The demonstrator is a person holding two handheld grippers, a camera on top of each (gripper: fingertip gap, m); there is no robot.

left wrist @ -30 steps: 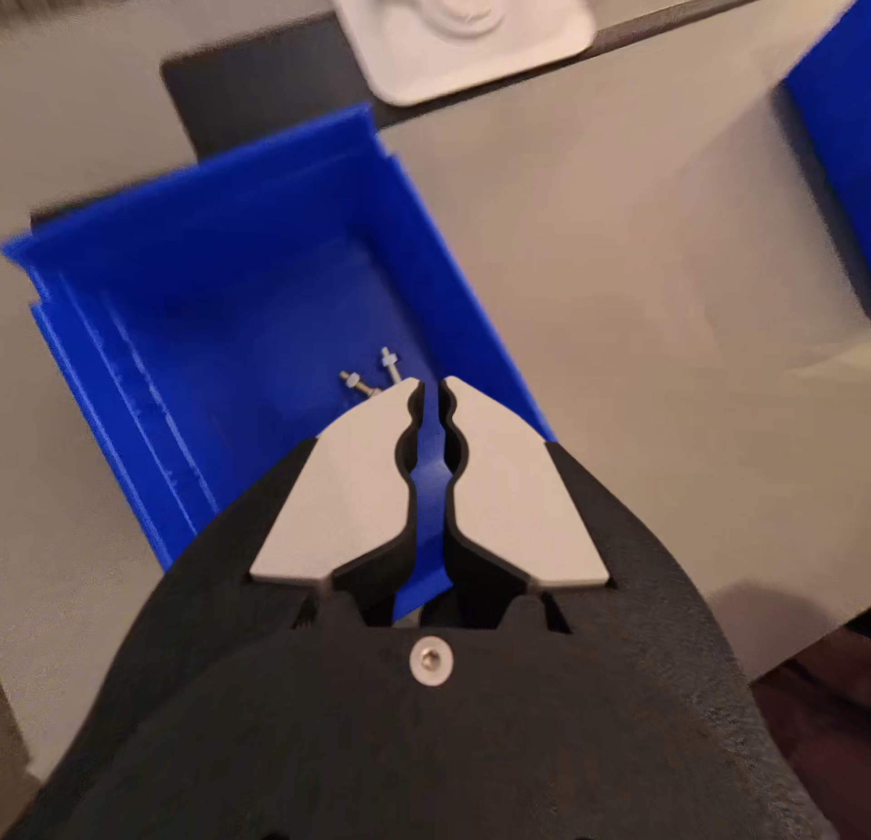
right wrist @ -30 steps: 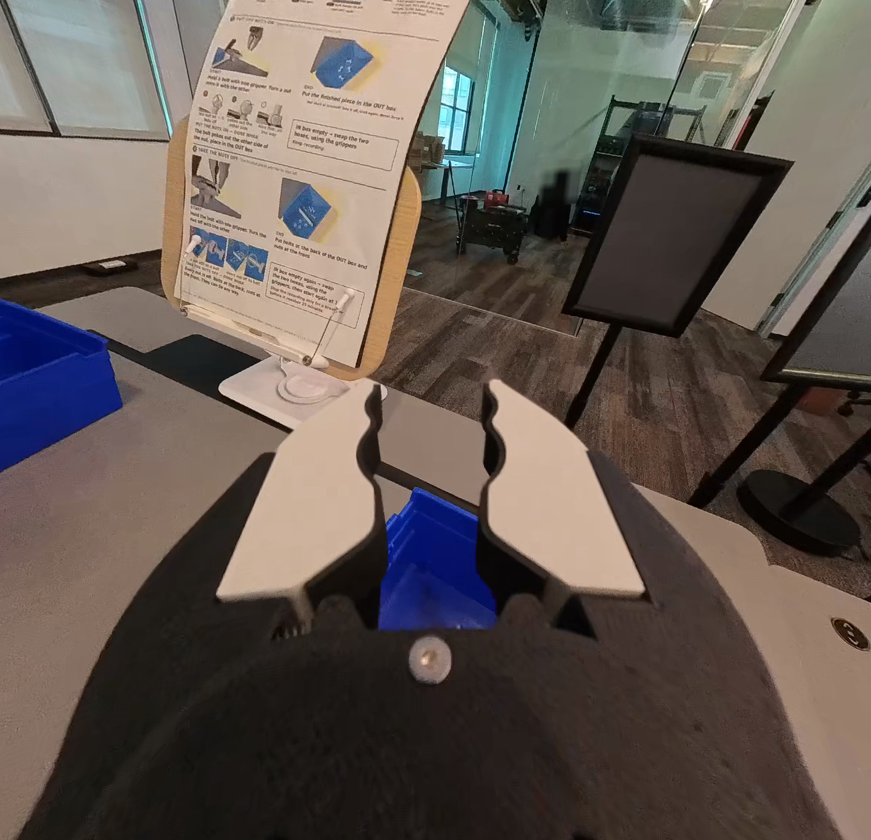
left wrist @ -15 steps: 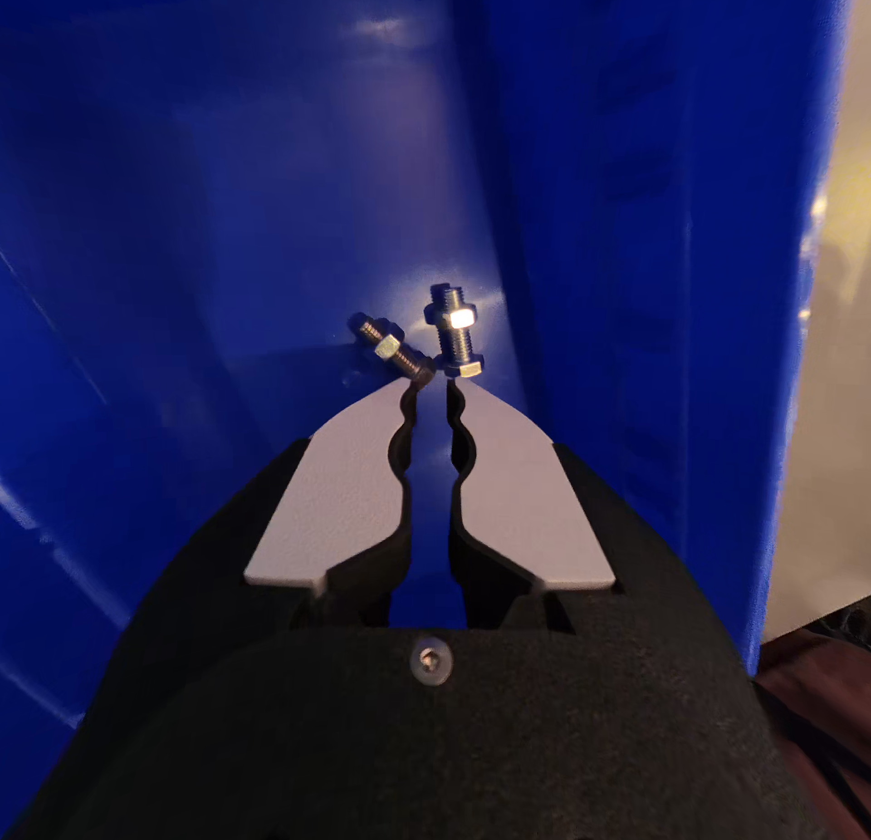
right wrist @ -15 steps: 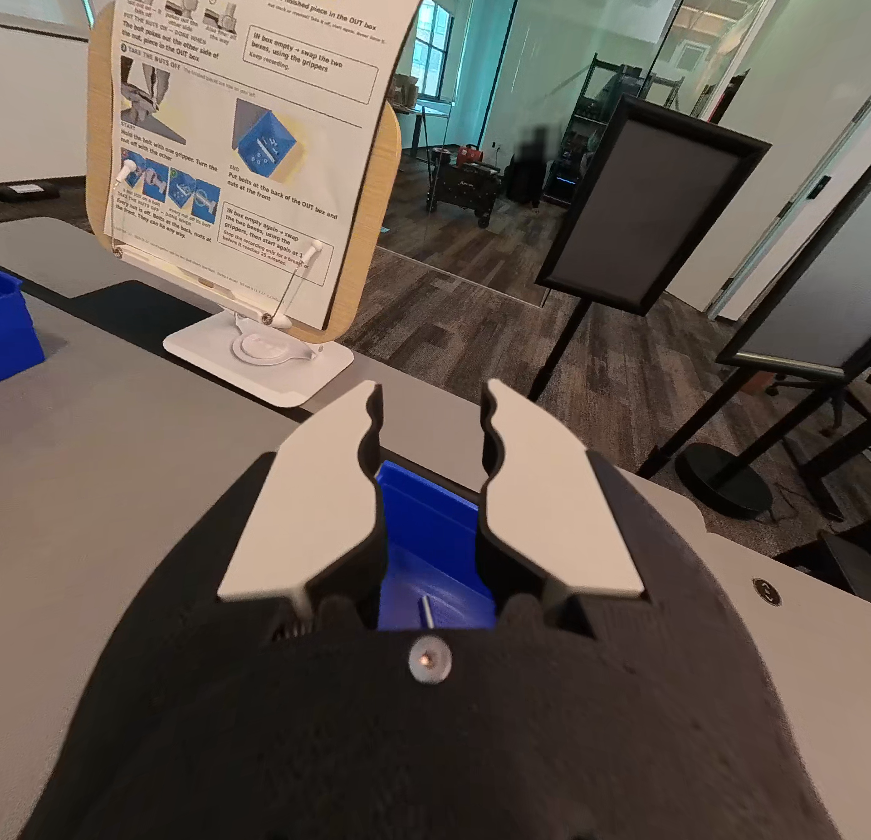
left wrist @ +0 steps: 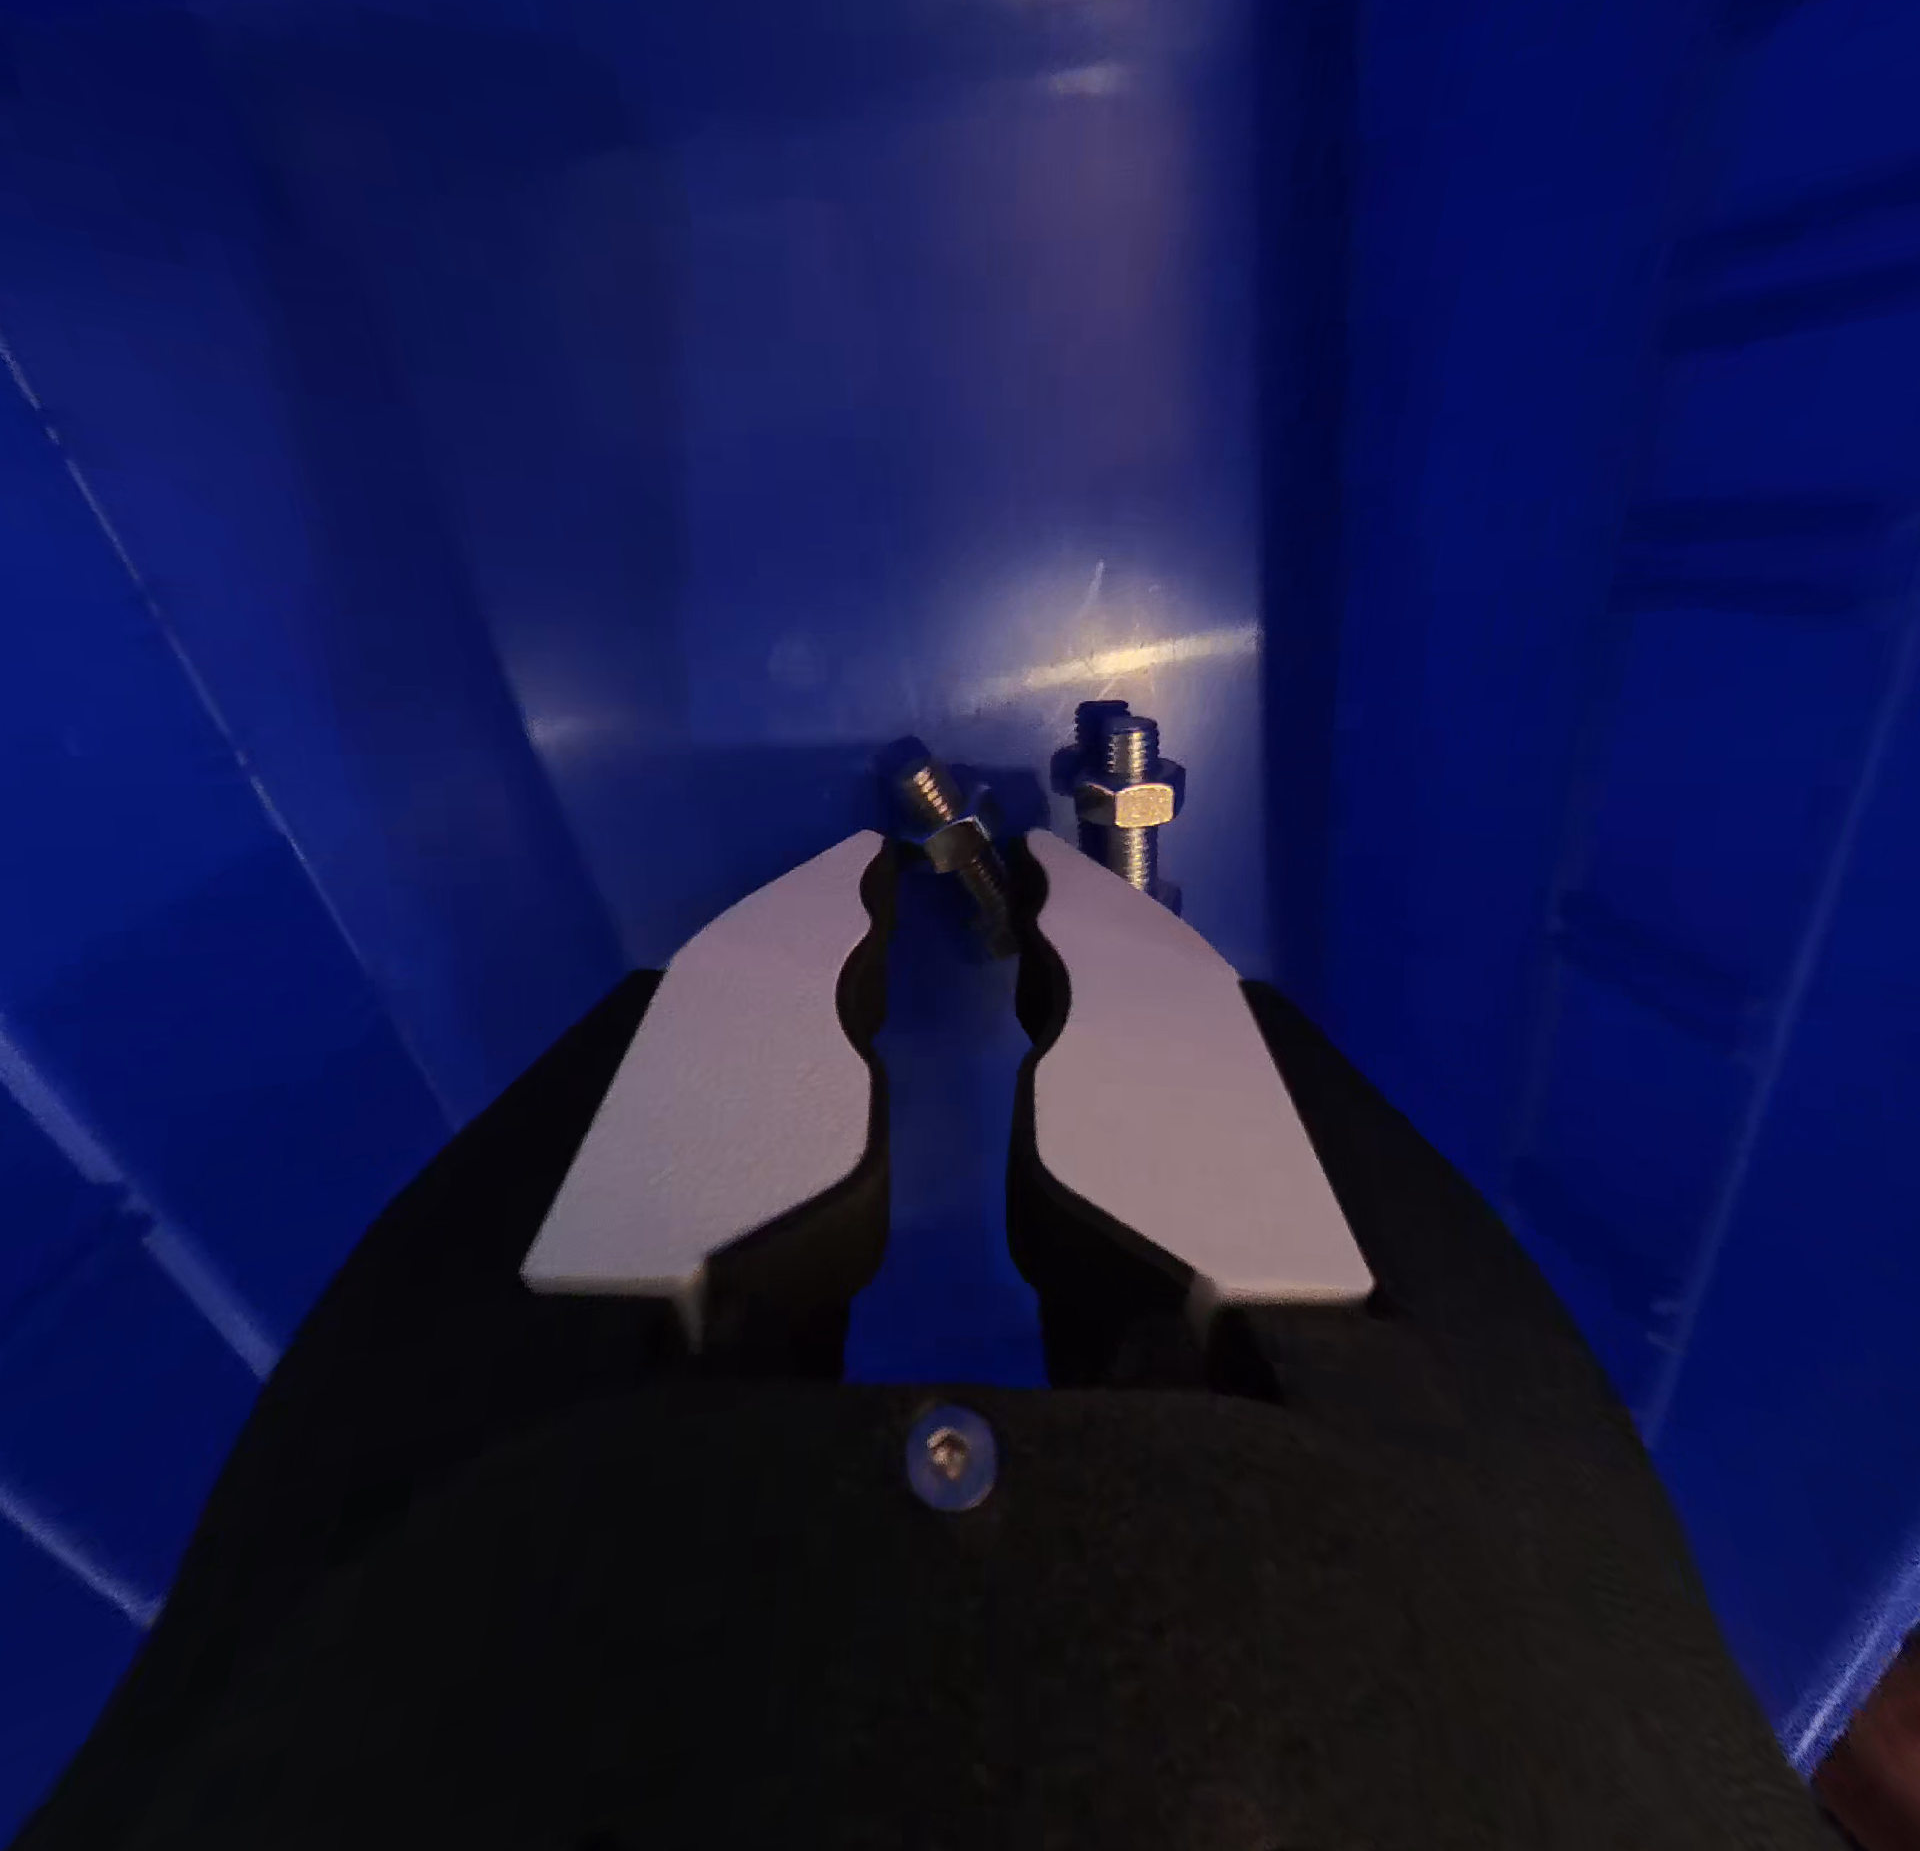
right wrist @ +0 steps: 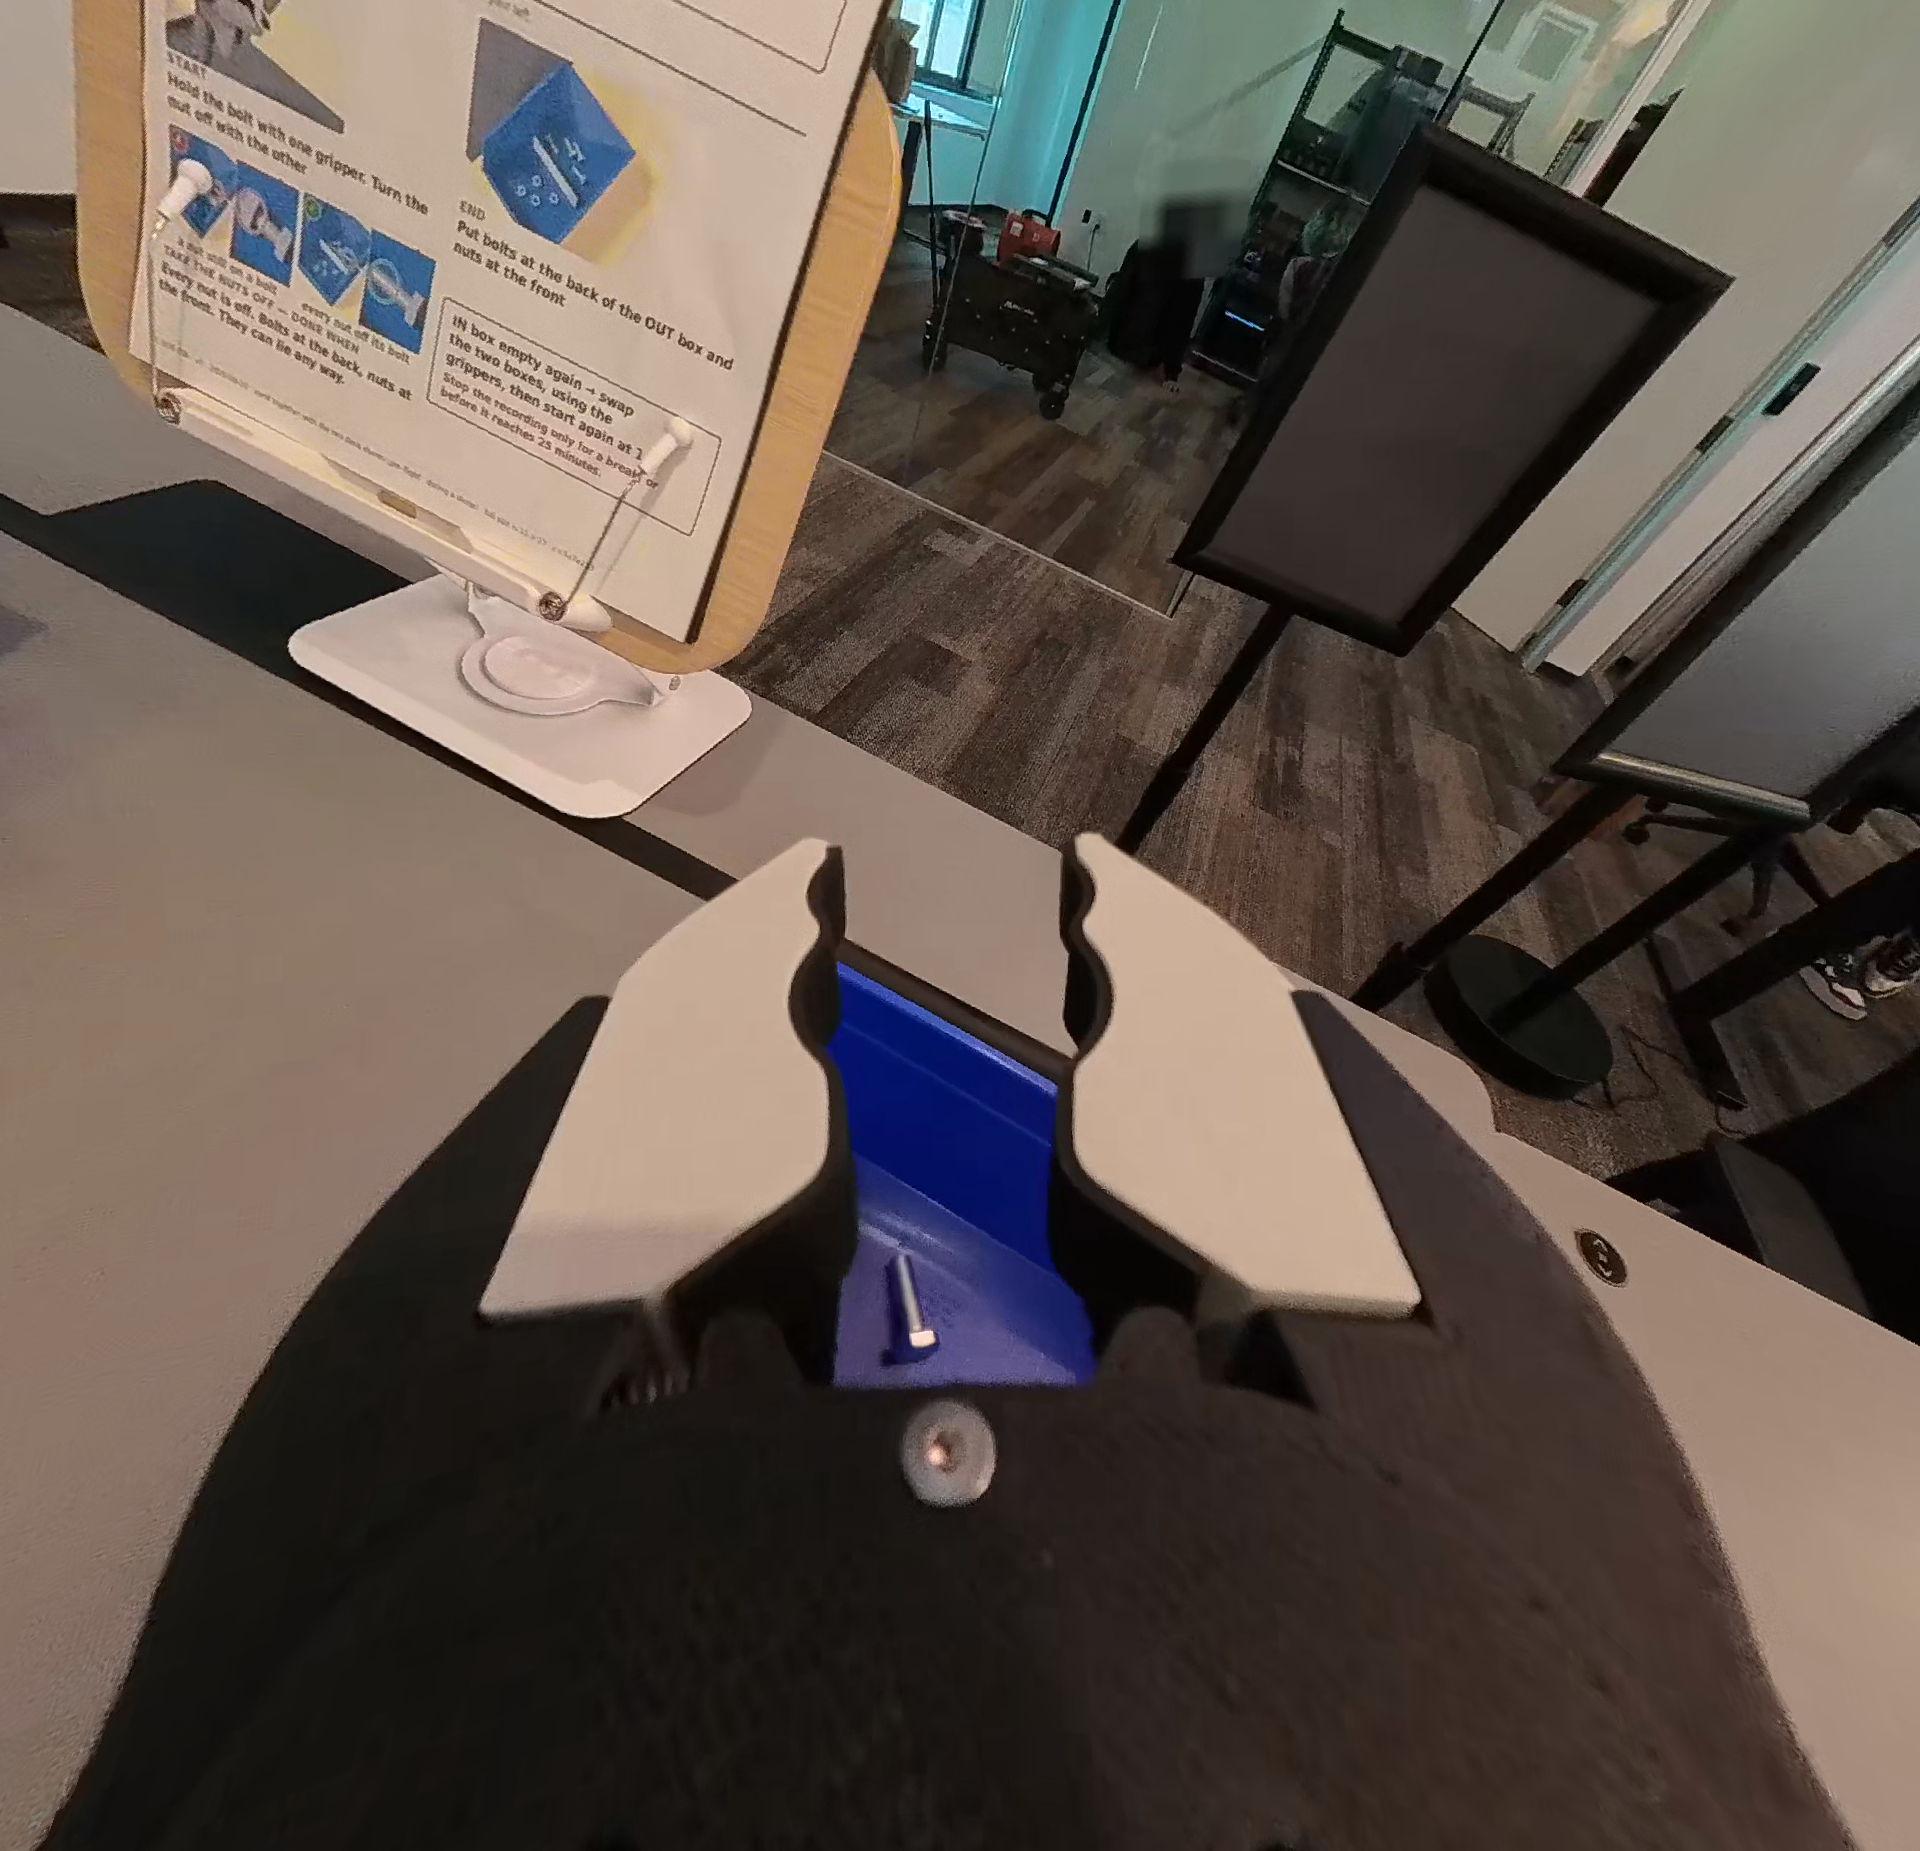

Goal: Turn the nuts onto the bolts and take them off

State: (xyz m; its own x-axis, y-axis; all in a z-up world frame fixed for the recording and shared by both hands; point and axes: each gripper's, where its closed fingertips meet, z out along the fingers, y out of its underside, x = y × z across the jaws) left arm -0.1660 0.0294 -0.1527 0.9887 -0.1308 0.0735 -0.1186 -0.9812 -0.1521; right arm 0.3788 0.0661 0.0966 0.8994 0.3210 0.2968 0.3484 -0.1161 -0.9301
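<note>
My left gripper (left wrist: 956, 851) is deep inside a blue bin (left wrist: 727, 347). Its jaws stand slightly apart on either side of a tilted bolt with a nut on it (left wrist: 964, 871), which lies between the fingertips. A second bolt with a nut (left wrist: 1135, 812) stands just right of the right fingertip, against the bin's corner. My right gripper (right wrist: 951, 856) is open and empty, held above a second blue bin (right wrist: 935, 1095). A bare bolt (right wrist: 906, 1302) lies on that bin's floor, seen between the fingers.
The bin walls close in on the left gripper on the left, right and ahead. In the right wrist view, a grey table (right wrist: 260, 918) carries a white stand with an instruction sheet (right wrist: 520, 679). Black sign stands (right wrist: 1455, 399) are on the floor beyond. My hands' fingertips stand some 60 centimetres from each other.
My left gripper dropped into the blue bin, reached the two bolts, and its jaws widened around the tilted one. My right gripper moved forward over the second bin, bringing the bare bolt into view.
</note>
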